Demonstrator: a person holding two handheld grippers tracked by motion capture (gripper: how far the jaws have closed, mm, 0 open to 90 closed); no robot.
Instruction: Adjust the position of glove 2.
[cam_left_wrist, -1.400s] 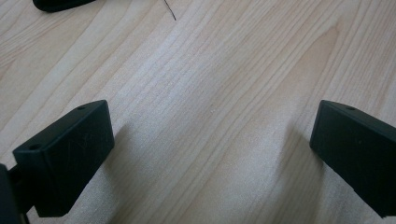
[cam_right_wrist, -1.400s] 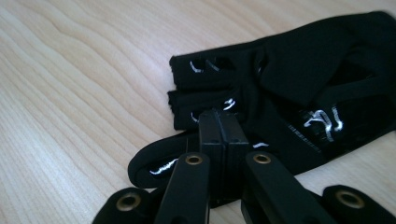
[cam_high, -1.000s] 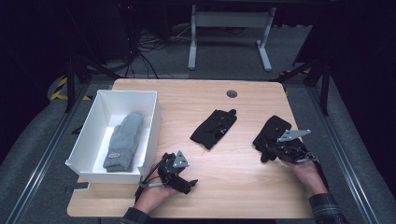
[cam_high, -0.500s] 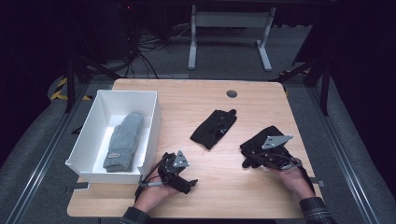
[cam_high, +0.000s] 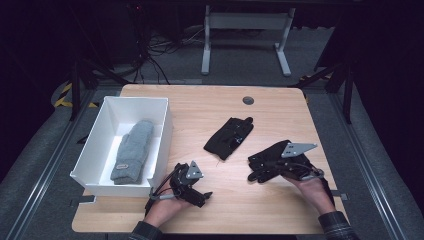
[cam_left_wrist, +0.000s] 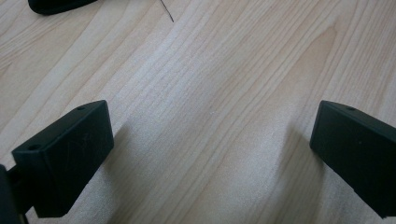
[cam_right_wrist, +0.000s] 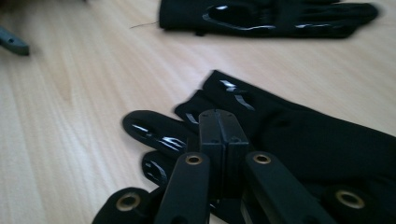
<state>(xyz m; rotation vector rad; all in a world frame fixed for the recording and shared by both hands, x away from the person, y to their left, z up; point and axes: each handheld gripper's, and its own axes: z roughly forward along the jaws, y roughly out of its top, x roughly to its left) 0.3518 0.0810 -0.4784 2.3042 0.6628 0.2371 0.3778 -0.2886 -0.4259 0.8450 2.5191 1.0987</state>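
Note:
A black glove lies partly lifted at the table's right, and my right gripper is shut on it, jaws pressed together over the glove's fingers. A second black glove lies flat in the middle of the table, apart from both grippers. My left gripper rests near the front edge with its jaws wide open over bare wood, nothing between them.
A white box stands at the table's left with a grey mitten inside. A round dark grommet sits near the far edge. Bare wooden tabletop spreads between the two hands.
My right gripper has moved left and toward the front with the black glove coming along. The left gripper and the middle glove have stayed put.

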